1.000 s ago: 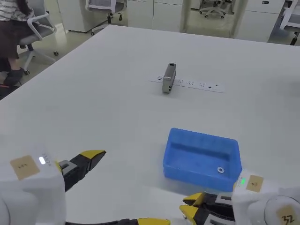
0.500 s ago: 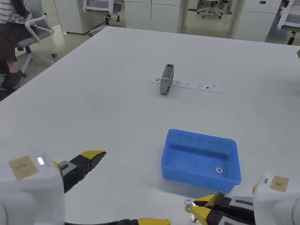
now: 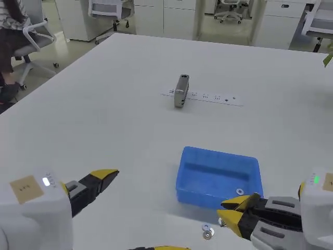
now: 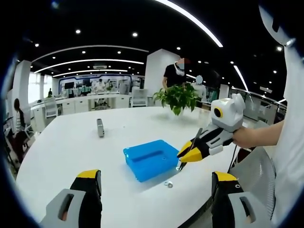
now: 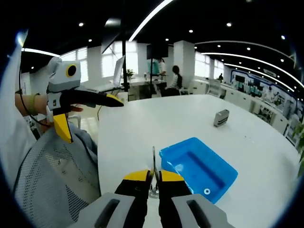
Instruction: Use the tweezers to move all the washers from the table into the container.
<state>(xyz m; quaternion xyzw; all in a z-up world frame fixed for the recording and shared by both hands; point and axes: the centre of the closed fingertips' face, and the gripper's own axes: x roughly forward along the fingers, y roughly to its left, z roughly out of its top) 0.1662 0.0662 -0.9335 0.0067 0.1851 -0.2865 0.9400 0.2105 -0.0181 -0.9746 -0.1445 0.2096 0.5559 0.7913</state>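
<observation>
A blue container [image 3: 218,174] stands on the white table, with one washer [image 3: 239,191] lying in it. Two washers [image 3: 207,232] lie on the table just in front of its near wall. My right gripper [image 3: 229,209] is shut on the tweezers [image 5: 153,162], which point down beside those washers; I cannot tell whether their tips hold anything. In the left gripper view the right gripper [image 4: 202,145] hangs over a table washer [image 4: 166,184] next to the container [image 4: 148,160]. My left gripper [image 3: 135,211] stands wide open and empty, well left of the container.
A grey block [image 3: 180,91] stands at the end of a flat white strip [image 3: 208,97] in the middle of the table [image 3: 104,114]. Office chairs [image 3: 31,31] stand beyond the far left edge. A potted plant [image 4: 178,97] stands at the table's far side.
My right gripper has drawn back to the right with the tweezers, and the washers on the table in front of the container have come into sight. The left gripper has stayed put.
</observation>
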